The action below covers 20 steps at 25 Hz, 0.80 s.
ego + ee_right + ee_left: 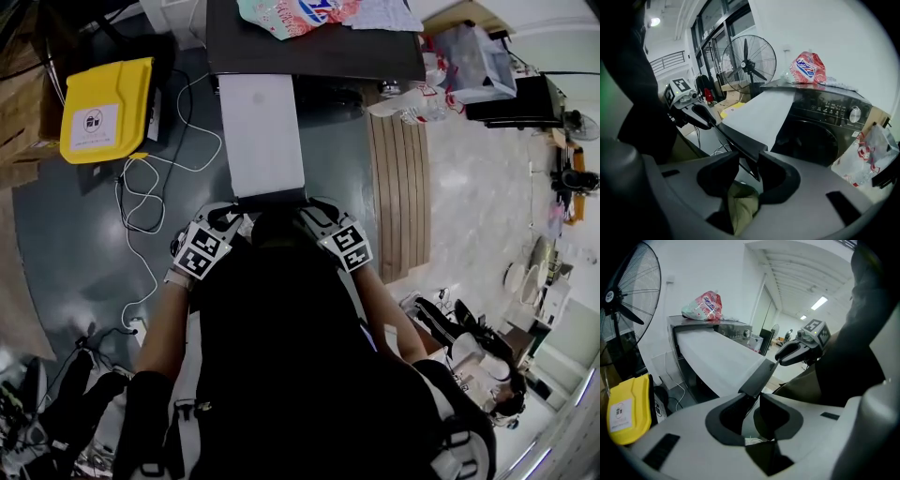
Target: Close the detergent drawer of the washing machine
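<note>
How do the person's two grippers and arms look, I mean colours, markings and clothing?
The left gripper and the right gripper are alike: a light grey moulded body with black jaw pads. Each carries a marker cube, white with black square patterns. The person wears a black top; its sleeves leave the forearms uncovered.

The dark grey floor (66,253) carried a yellow container (103,112) at the left, with a white cable (123,192) looped loosely beside it. Near the right side of the washing machine (319,52) a slatted wooden board (398,187) lay flat (its outer edge met paler, glossy flooring (469,206)). The machine's flat dark top bore a pink-and-blue bag (295,14) and, just beside it, a pale patterned sheet (384,14).
</note>
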{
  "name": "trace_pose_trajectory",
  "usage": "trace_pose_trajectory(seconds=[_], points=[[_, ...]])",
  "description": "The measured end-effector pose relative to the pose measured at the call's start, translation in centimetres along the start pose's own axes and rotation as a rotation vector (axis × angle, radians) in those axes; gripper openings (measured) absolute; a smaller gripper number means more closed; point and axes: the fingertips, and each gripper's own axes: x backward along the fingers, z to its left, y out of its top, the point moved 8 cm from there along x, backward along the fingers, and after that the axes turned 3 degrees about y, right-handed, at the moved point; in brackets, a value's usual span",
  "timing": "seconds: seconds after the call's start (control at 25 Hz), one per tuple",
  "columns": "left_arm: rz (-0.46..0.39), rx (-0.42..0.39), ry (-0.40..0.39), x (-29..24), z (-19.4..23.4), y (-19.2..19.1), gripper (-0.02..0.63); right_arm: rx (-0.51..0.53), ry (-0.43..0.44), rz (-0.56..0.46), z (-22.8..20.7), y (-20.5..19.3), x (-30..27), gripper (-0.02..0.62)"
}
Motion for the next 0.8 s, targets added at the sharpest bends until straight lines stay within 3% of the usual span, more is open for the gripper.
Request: trace_pose_trajectory(seconds=[0.4, 0.8], points=[[-0.076, 0.021, 0.025, 0.8, 1.3, 1.6, 0.098, 0.019, -0.016, -0.022, -0.6, 2.2, 0.2, 0.138], [-0.071, 0.031, 0.045, 0.5, 3.2, 3.0, 0.098, 0.011, -0.007, -0.047, -2.0, 3.9, -0.7, 0.138]])
